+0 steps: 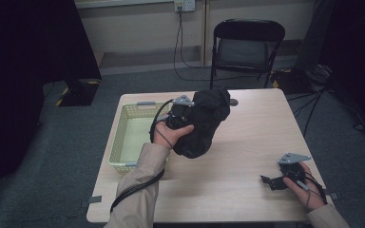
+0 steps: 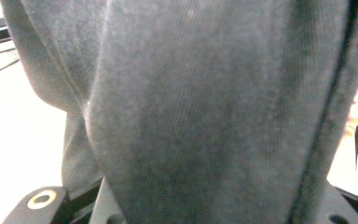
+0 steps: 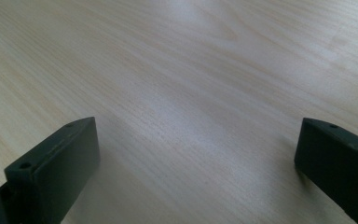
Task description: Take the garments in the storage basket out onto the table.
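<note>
A bunched black garment (image 1: 205, 122) hangs over the middle of the wooden table (image 1: 247, 147), just right of the basket. My left gripper (image 1: 183, 112) is shut on it, its jaws buried in the cloth. In the left gripper view the dark knitted garment (image 2: 205, 112) hangs right in front of the camera and hides the jaw tips. My right gripper (image 1: 272, 182) rests low at the table's front right, pointing left. Its jaws stand wide apart in the right gripper view, and the right gripper (image 3: 196, 158) has only bare table (image 3: 191, 70) between them.
A pale yellow plastic basket (image 1: 121, 142) sits at the table's left side and looks hollow inside. A black folding chair (image 1: 247, 45) stands behind the far edge. Cables run across the grey floor at the back and right.
</note>
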The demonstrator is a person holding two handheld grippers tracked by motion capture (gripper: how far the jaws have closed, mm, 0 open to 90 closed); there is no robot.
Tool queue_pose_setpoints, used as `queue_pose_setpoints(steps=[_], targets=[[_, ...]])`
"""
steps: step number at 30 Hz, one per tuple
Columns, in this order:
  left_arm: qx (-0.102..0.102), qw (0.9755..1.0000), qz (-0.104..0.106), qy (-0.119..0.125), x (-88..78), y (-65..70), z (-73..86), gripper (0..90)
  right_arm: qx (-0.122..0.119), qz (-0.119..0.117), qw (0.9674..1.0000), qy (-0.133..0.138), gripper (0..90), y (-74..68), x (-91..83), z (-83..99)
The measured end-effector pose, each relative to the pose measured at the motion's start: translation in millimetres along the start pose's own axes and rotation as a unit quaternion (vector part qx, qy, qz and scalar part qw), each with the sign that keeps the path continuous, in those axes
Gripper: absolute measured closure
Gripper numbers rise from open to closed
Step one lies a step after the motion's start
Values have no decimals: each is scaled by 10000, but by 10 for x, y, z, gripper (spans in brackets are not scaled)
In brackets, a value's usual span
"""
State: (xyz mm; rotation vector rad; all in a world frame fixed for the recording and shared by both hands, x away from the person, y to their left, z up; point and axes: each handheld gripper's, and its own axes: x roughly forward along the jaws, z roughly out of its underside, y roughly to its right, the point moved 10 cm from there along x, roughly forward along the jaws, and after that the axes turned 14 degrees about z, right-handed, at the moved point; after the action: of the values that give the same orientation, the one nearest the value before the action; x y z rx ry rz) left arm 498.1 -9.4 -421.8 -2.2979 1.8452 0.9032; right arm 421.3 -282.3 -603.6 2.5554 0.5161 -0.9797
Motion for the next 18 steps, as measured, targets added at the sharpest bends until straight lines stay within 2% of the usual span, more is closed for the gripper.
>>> queue_pose_setpoints(steps=[18], targets=[[-48,9998,125,-116,291,3,78,606,1,-1,10000,0,0,0,0,0]])
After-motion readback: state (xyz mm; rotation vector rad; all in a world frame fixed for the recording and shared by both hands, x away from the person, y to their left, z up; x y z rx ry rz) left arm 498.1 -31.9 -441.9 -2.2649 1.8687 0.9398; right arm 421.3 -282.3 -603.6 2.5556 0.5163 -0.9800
